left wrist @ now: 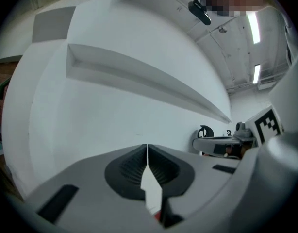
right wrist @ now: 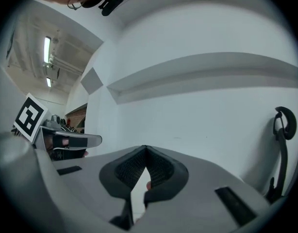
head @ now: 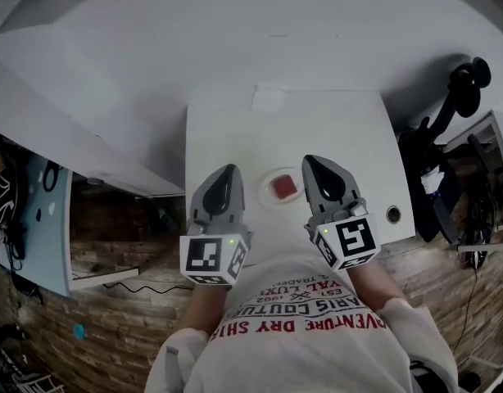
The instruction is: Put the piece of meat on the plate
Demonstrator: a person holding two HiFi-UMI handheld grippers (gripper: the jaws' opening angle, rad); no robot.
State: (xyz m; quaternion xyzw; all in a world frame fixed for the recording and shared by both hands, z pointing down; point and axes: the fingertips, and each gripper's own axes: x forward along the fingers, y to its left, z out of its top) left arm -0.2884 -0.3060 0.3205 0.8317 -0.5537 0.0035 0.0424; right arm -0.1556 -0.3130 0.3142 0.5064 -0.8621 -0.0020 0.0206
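Since the meat (head: 284, 187) lay on the plate (head: 266, 198), near the front edge of the table (head: 350, 129), the placing step looked finished. The left gripper (left wrist: 147, 150) was closed tip to tip with nothing between its jaws, and the right gripper (right wrist: 145, 150) was likewise closed and empty. Both pointed level at the wall, one on each side of the plate in the head view and apart from it. By my judgement the meat needed nothing more. The next move called only for keeping both grippers clear of the plate, so its rim was not knocked.
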